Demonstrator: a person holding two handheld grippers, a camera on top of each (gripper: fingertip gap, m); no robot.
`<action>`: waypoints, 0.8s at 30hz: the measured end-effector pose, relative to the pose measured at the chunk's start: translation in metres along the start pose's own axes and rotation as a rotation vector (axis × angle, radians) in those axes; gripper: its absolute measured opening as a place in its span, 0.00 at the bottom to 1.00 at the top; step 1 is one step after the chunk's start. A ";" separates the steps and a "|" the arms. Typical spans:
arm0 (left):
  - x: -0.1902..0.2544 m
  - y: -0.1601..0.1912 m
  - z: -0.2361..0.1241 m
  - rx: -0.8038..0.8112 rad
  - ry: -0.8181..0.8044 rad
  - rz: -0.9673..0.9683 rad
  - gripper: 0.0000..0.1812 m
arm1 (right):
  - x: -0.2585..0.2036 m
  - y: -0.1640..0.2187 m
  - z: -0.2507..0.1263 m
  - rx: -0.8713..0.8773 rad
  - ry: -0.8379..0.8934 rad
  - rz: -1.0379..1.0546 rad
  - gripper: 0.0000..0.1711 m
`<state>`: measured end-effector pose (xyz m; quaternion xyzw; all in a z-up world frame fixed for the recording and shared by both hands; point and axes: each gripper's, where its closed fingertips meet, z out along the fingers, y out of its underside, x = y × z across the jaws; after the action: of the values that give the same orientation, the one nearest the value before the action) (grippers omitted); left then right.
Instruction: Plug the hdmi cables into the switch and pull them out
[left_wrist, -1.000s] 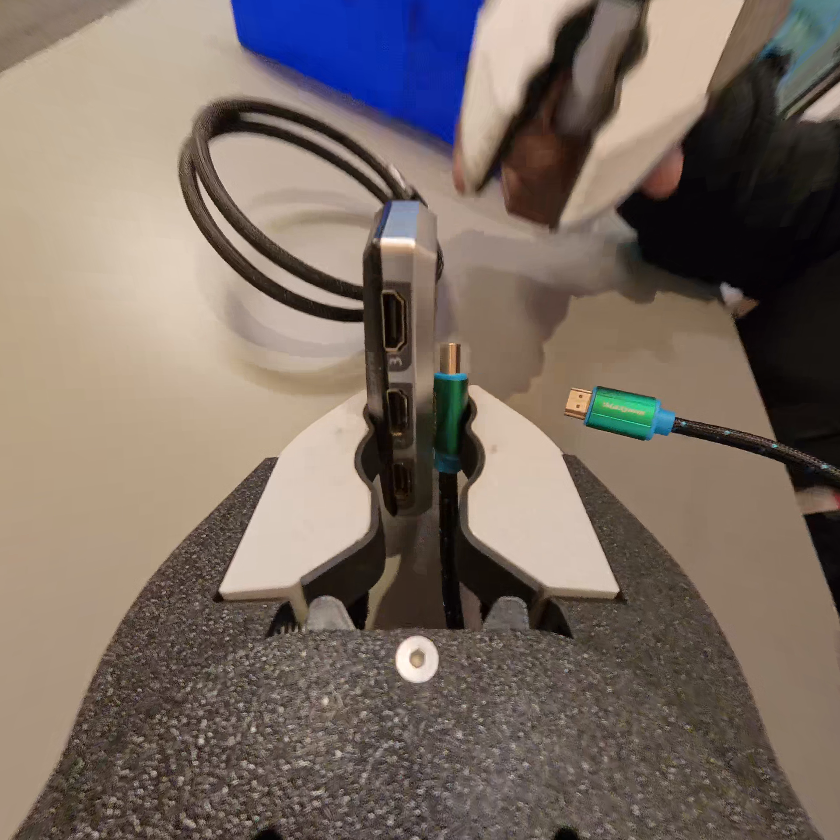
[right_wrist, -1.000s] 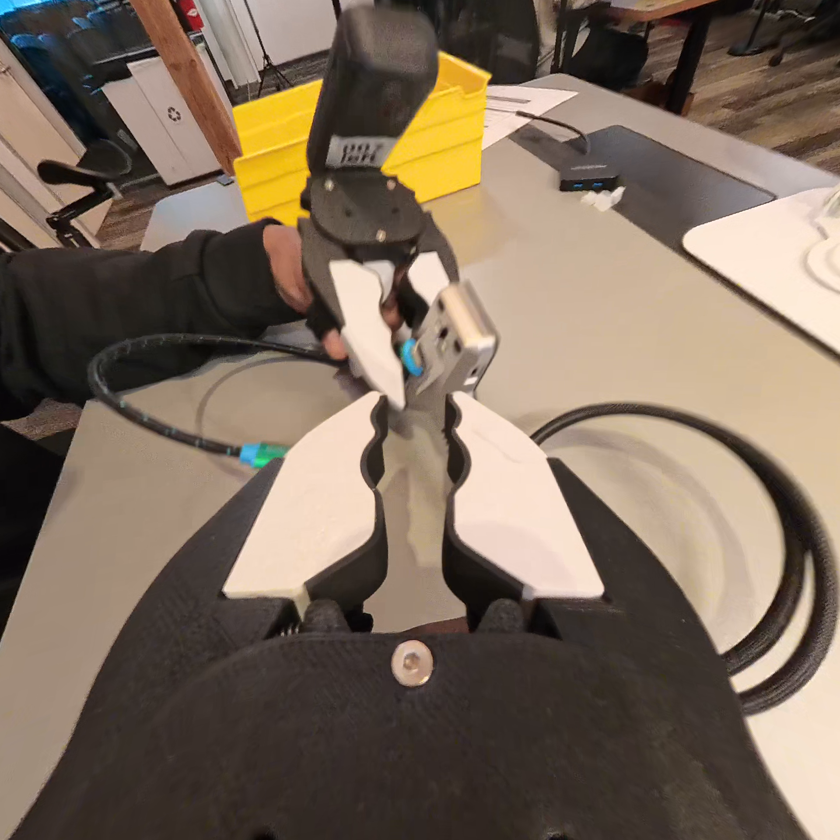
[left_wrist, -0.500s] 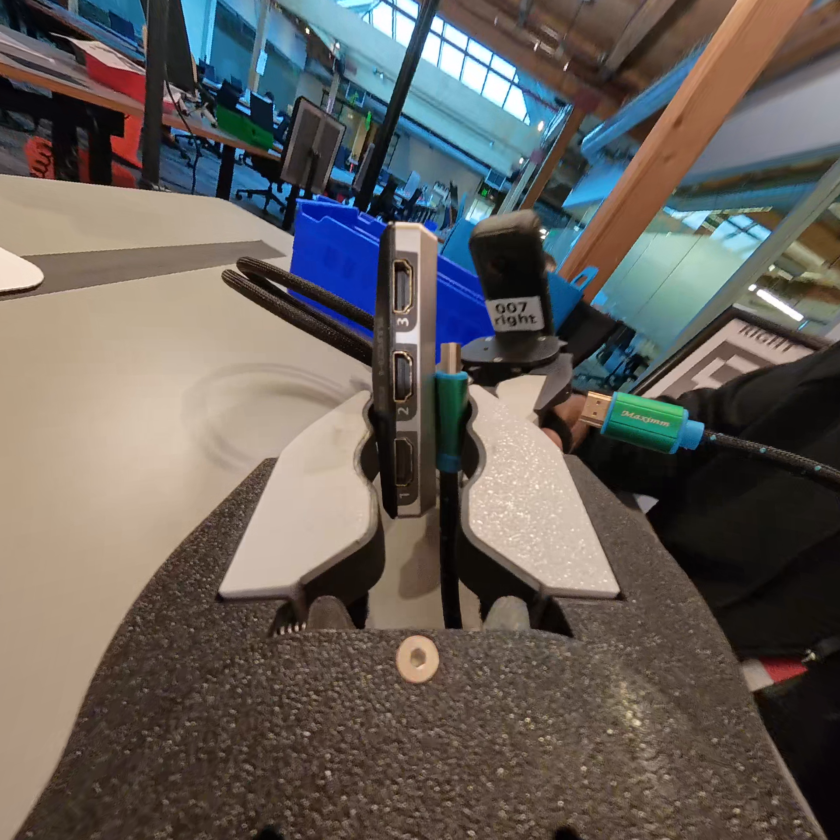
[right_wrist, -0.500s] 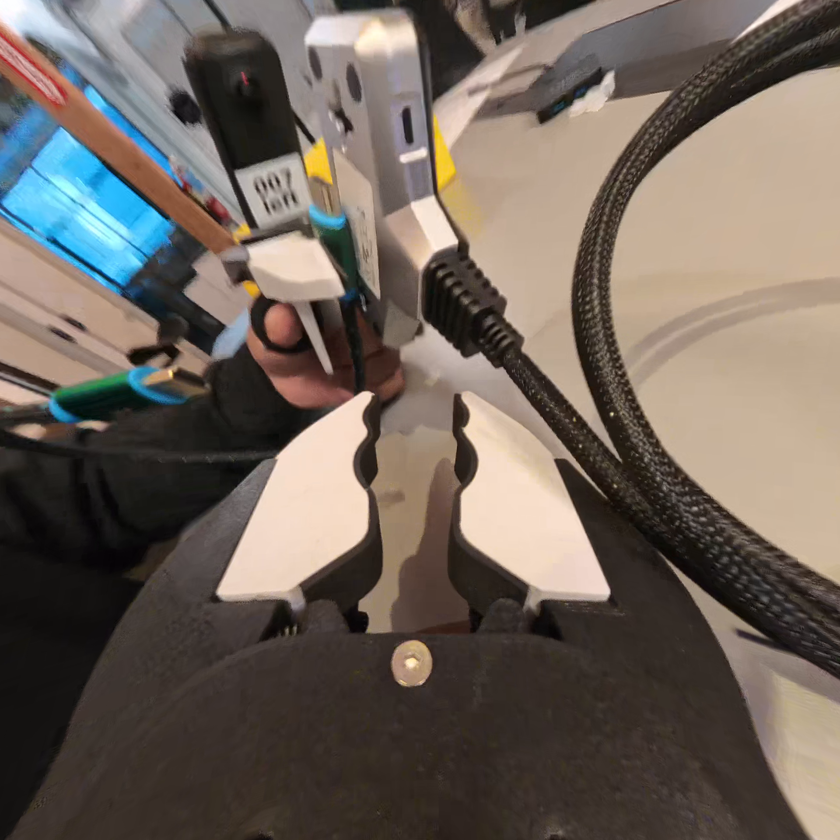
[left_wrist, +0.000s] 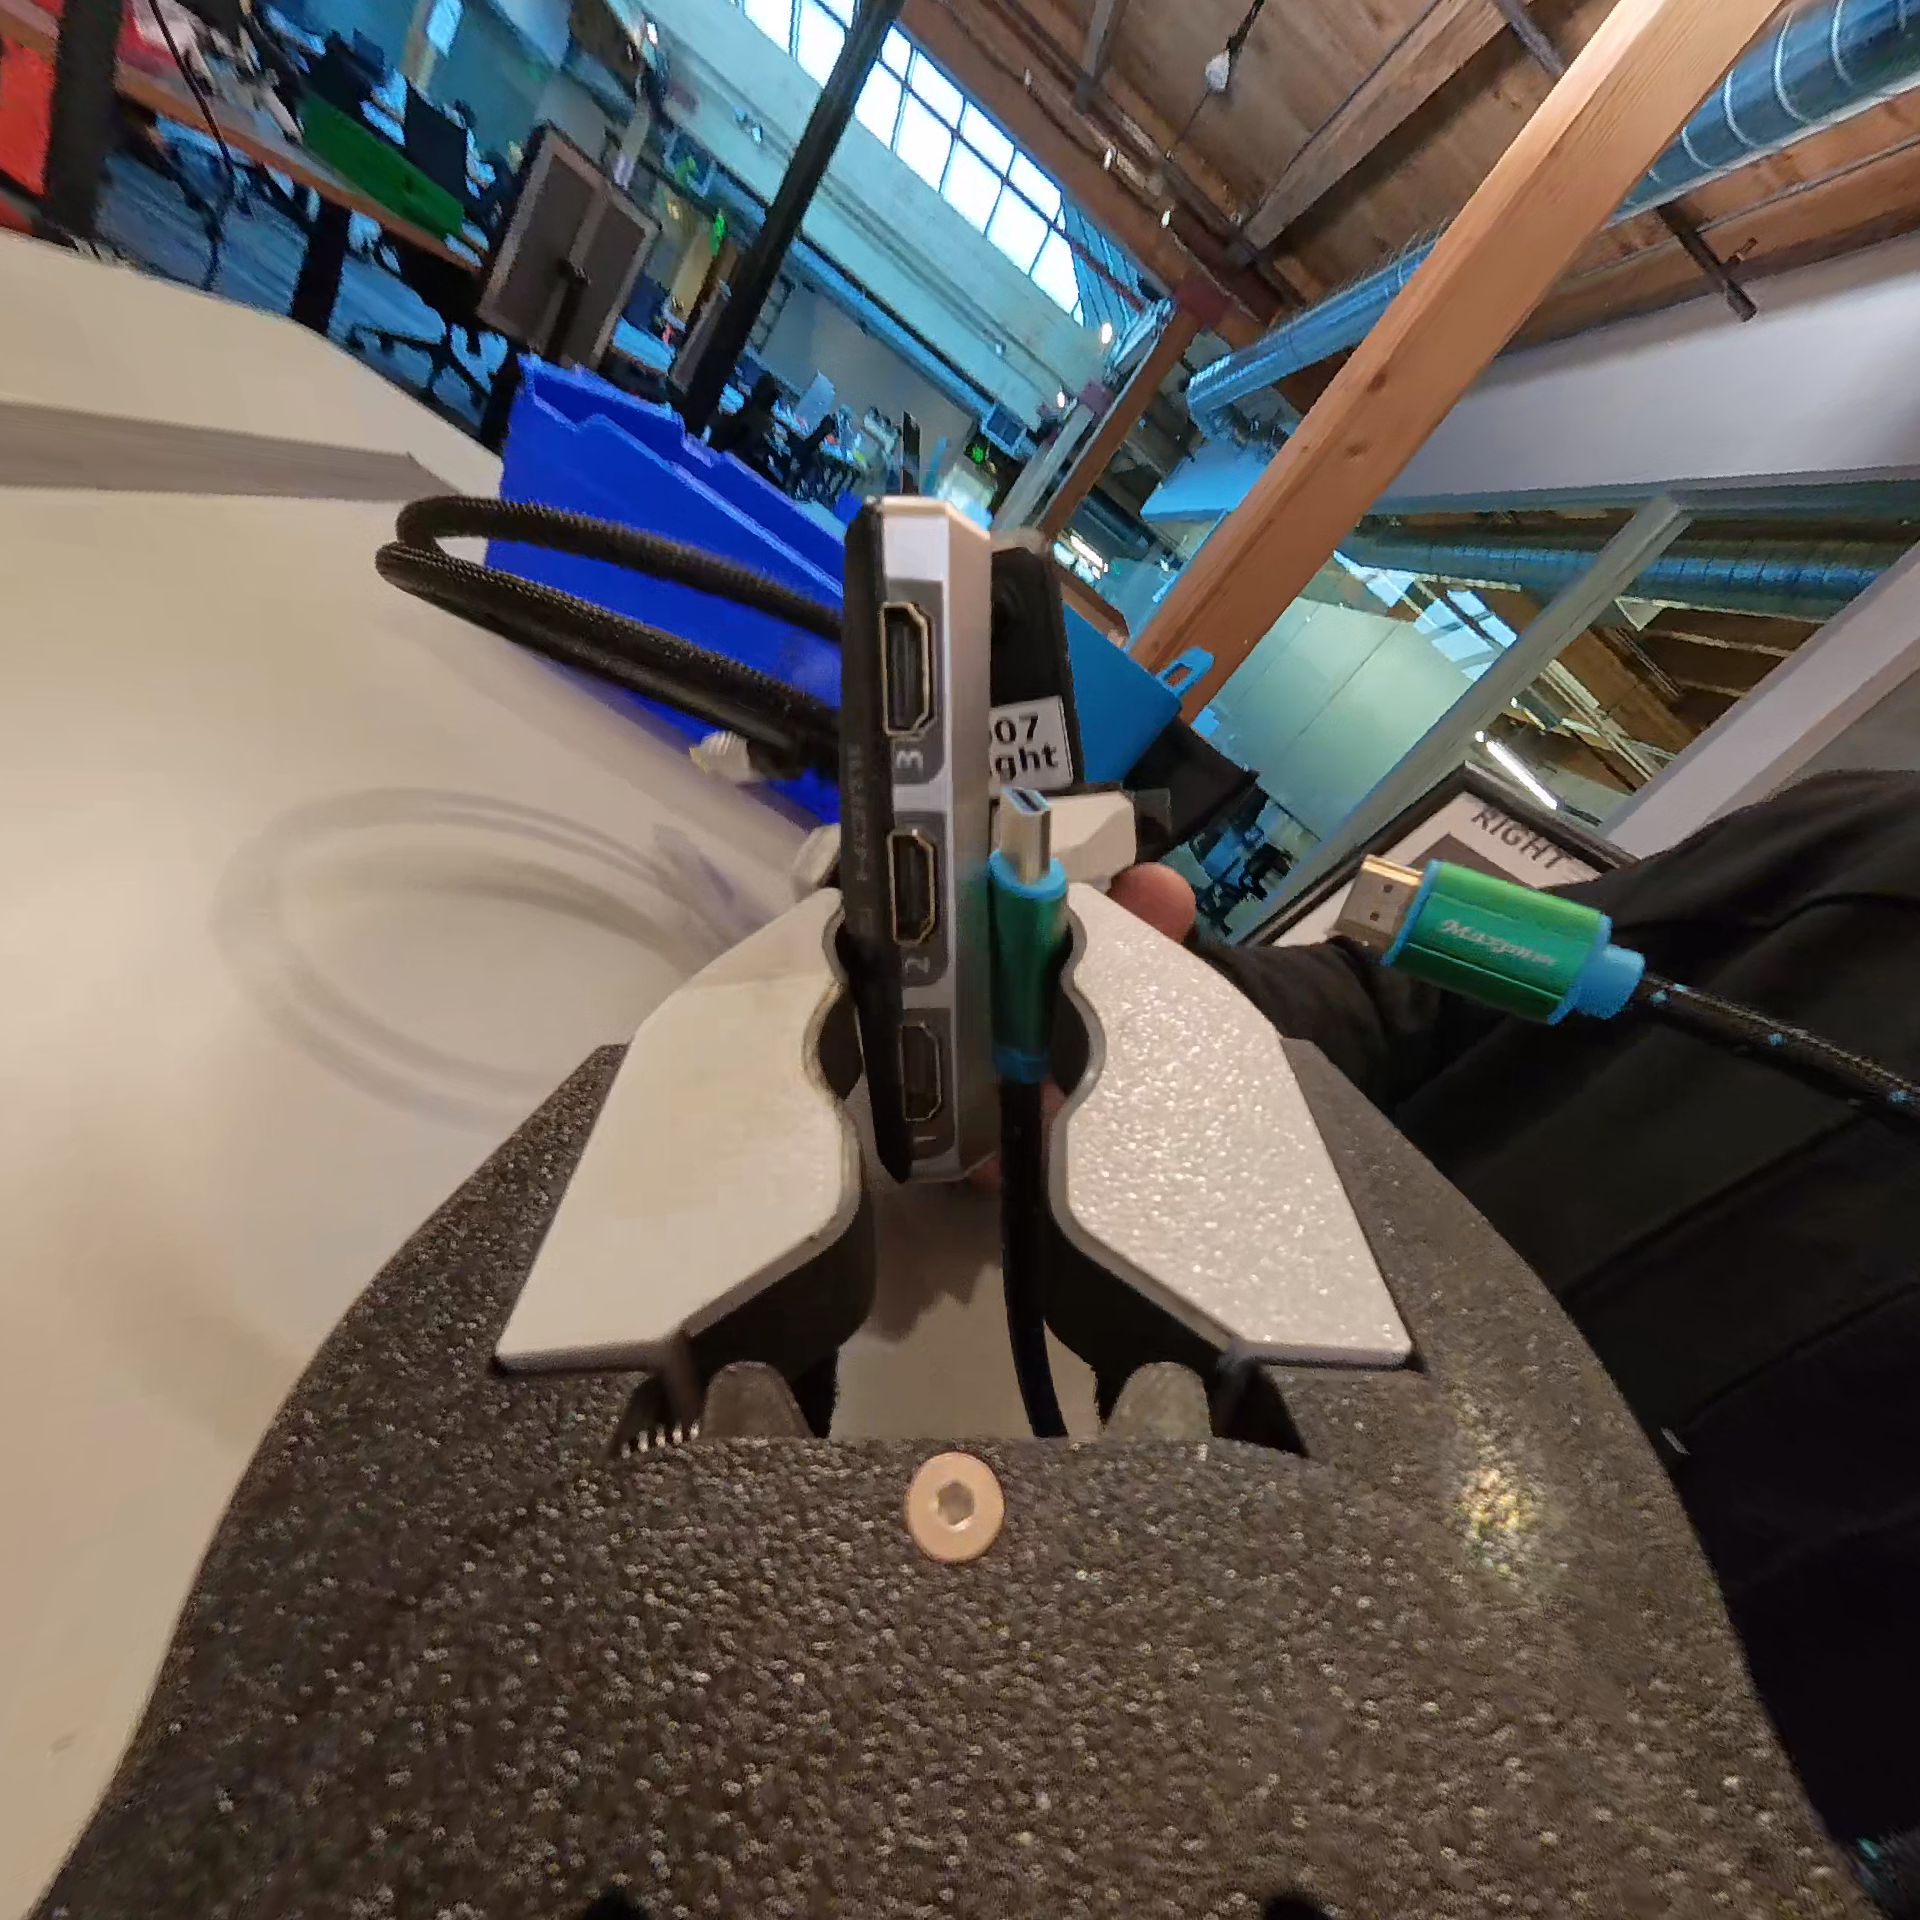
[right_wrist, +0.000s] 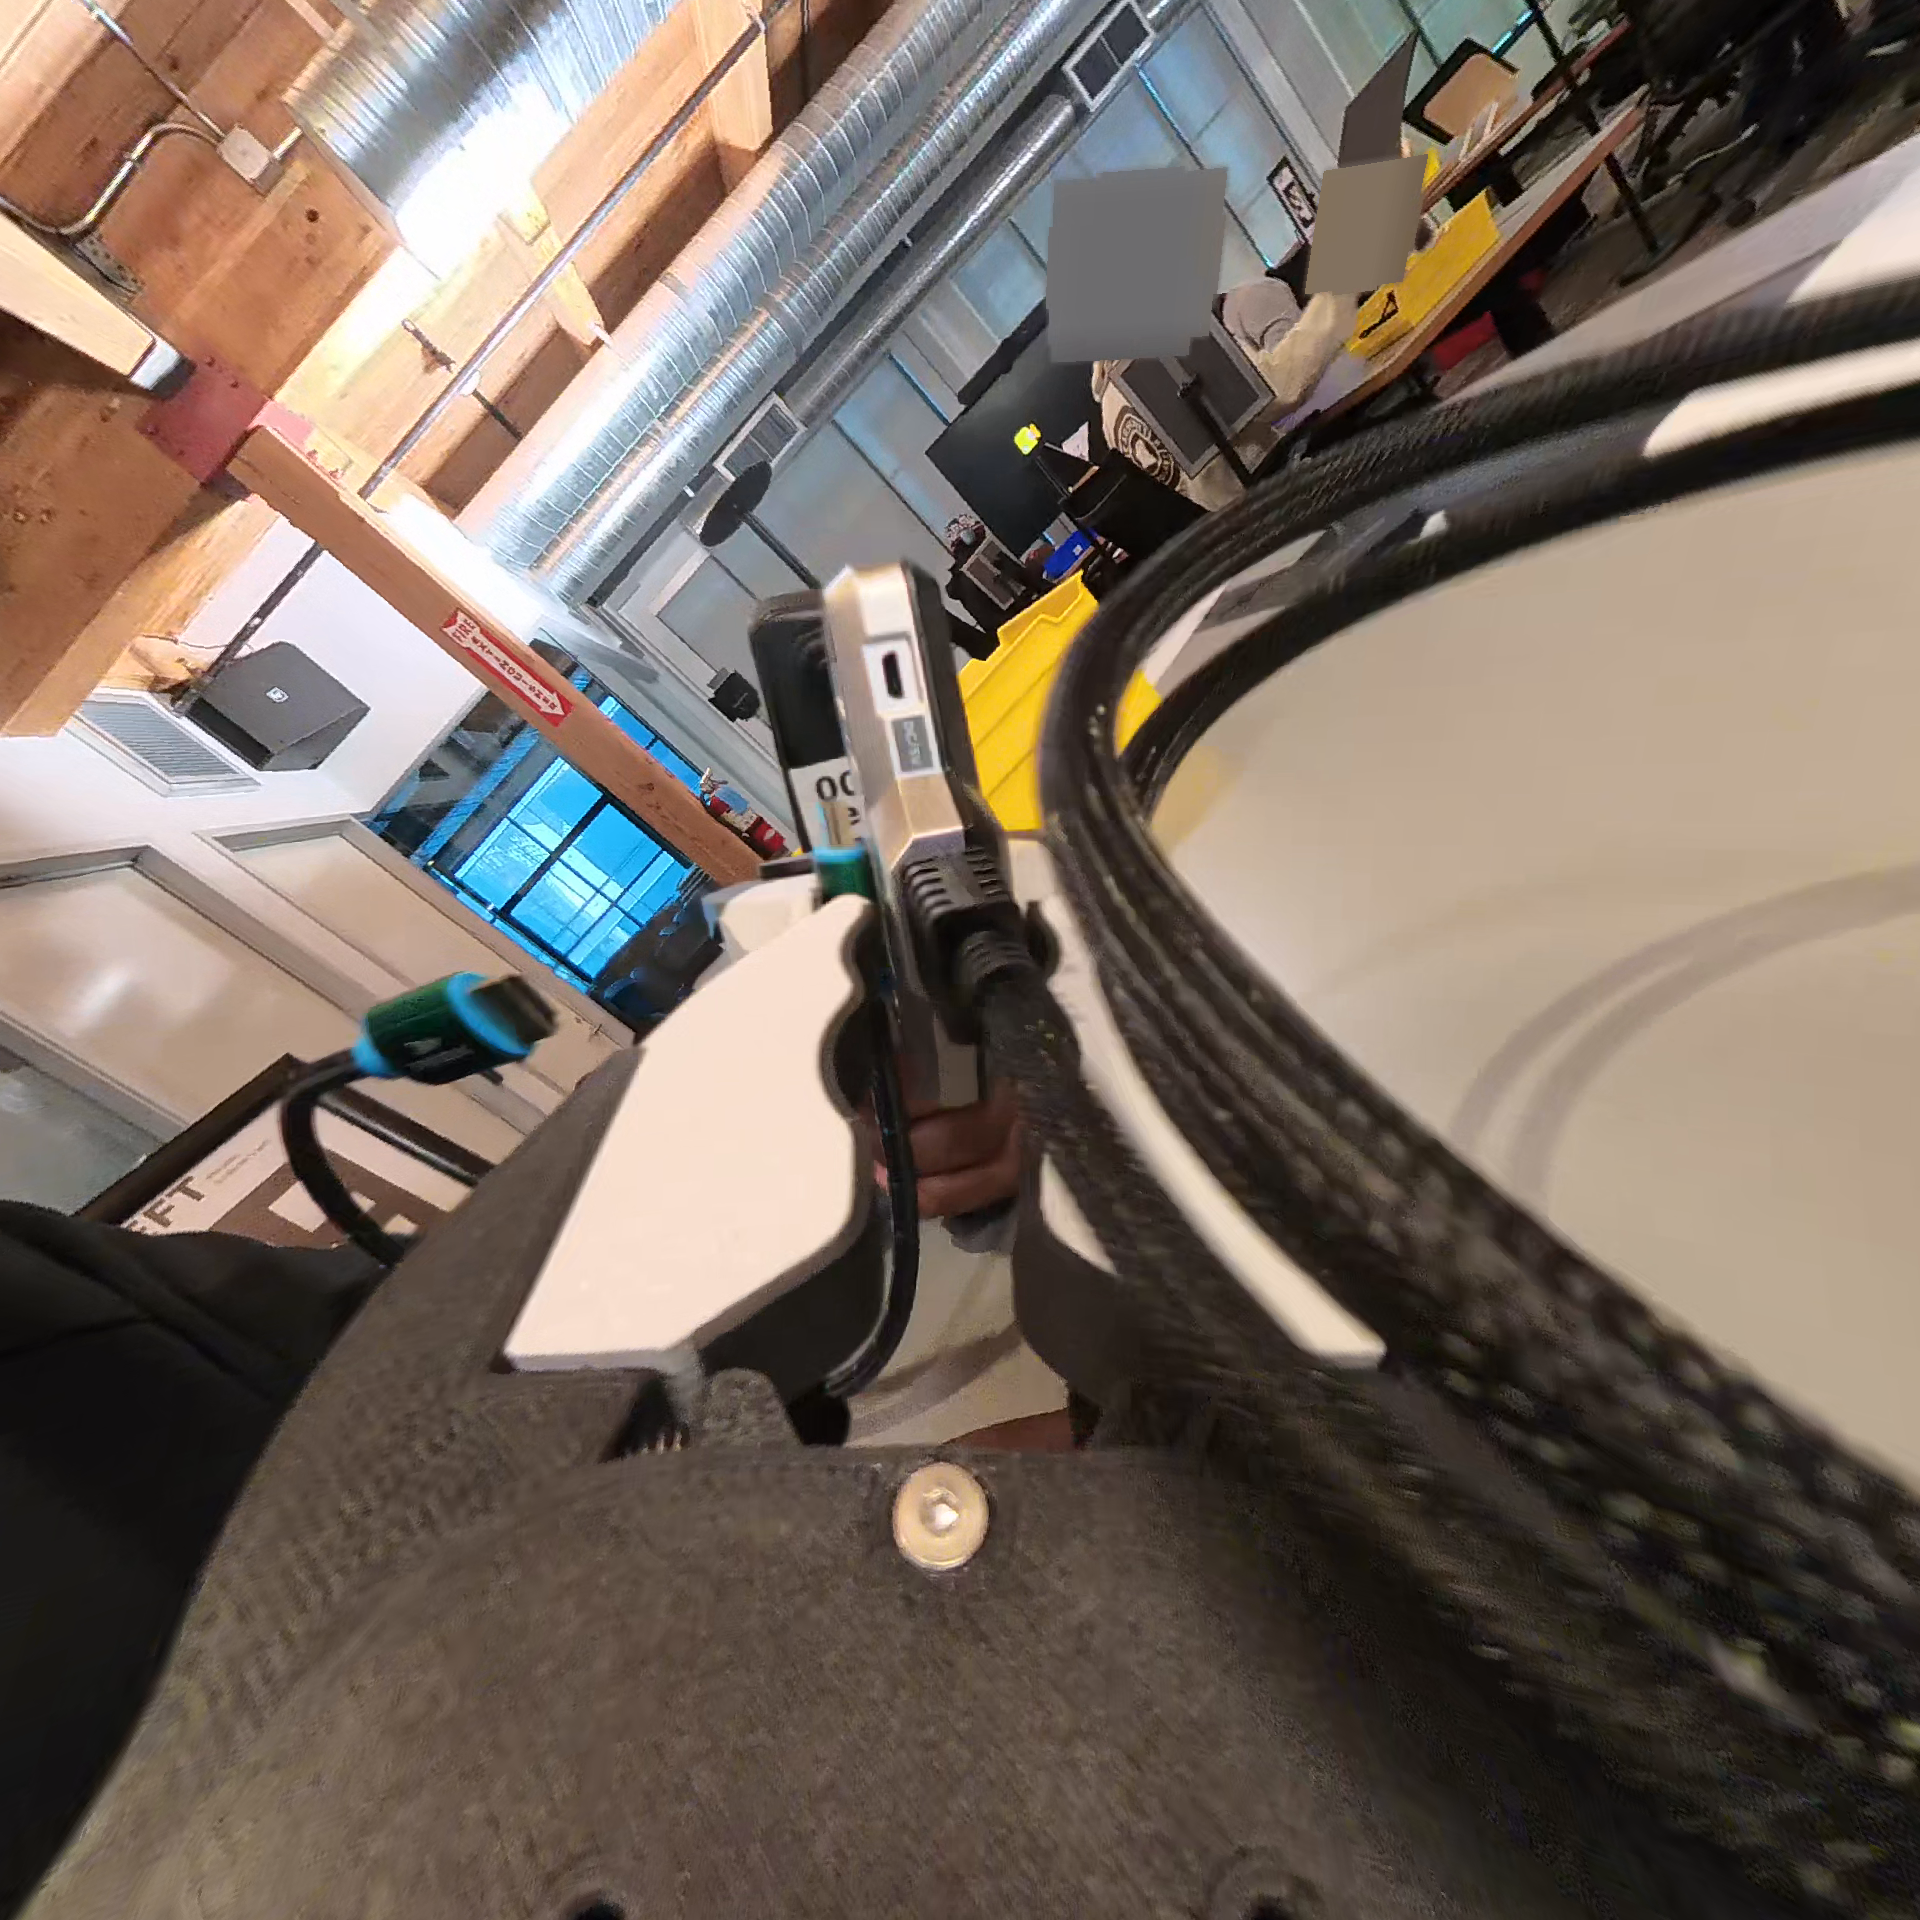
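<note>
My left gripper (left_wrist: 956, 925) is shut on the silver HDMI switch (left_wrist: 914, 727) and a green HDMI plug (left_wrist: 1023, 966), pressed side by side and held upright above the table. The switch's three ports face me, all empty. A second green plug (left_wrist: 1496, 956) hangs free to the right. In the right wrist view my right gripper (right_wrist: 951, 914) is open, its jaws on either side of the switch's (right_wrist: 904, 727) cable end. The held plug (right_wrist: 842, 871) shows behind it, the free plug (right_wrist: 447, 1029) to the left.
The switch's thick black braided cable (left_wrist: 582, 613) loops over the grey table (left_wrist: 208, 831) and runs across my right finger (right_wrist: 1195, 1039). A blue bin (left_wrist: 623, 488) and a yellow bin (right_wrist: 1018, 675) stand behind. A dark sleeve (left_wrist: 1662, 1195) fills the right. Left and right tips are no more than a few centimetres apart.
Both grippers have tilted upward. My left gripper has lifted the switch and plug off the table. My right gripper has moved in until the switch's cable end sits between its fingers.
</note>
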<state>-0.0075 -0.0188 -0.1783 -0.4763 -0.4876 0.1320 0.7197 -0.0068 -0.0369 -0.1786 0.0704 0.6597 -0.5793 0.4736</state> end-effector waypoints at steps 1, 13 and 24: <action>-0.001 0.004 0.001 -0.027 -0.001 -0.005 0.19 | 0.000 -0.001 -0.001 -0.010 -0.006 -0.013 0.14; -0.010 0.030 -0.001 -0.262 -0.113 0.003 0.18 | 0.009 0.004 -0.017 -0.179 0.009 -0.149 0.13; -0.024 0.043 -0.010 -0.357 -0.200 0.010 0.09 | 0.020 -0.003 -0.037 -0.248 0.003 -0.190 0.13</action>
<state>0.0007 -0.0186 -0.2277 -0.5831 -0.5699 0.0938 0.5714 -0.0395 -0.0160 -0.1948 -0.0503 0.7306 -0.5357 0.4205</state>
